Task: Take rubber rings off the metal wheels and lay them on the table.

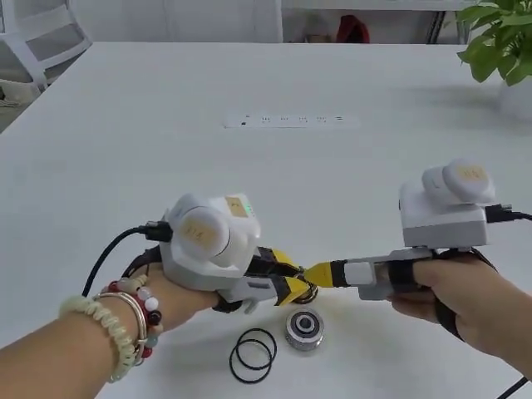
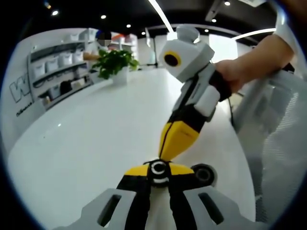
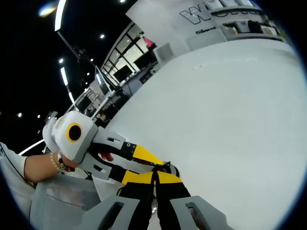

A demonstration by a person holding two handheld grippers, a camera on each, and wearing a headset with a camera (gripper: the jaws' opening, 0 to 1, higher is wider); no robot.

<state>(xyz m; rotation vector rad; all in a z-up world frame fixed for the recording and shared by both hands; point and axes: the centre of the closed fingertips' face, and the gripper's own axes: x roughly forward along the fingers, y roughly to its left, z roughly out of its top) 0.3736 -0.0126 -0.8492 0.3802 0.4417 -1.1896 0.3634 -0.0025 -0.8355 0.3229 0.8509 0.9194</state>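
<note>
My left gripper [image 1: 298, 288] [image 2: 158, 173] is shut on a small metal wheel [image 2: 158, 167], held just above the white table [image 1: 266, 183]. My right gripper [image 1: 312, 274] [image 3: 154, 176] comes in from the right, its yellow jaws pressed together at the rim of that wheel, on its thin black rubber ring [image 3: 169, 167]. A second metal wheel [image 1: 305, 329] [image 2: 204, 173] lies flat on the table just below both jaw tips. Two loose black rubber rings [image 1: 252, 353] lie overlapping to its left.
A flush socket strip [image 1: 287, 120] sits in the table's middle, far from the work. A potted plant [image 1: 499, 41] stands at the far right corner and a white chair [image 1: 41, 37] at the far left. Cables trail from both grippers.
</note>
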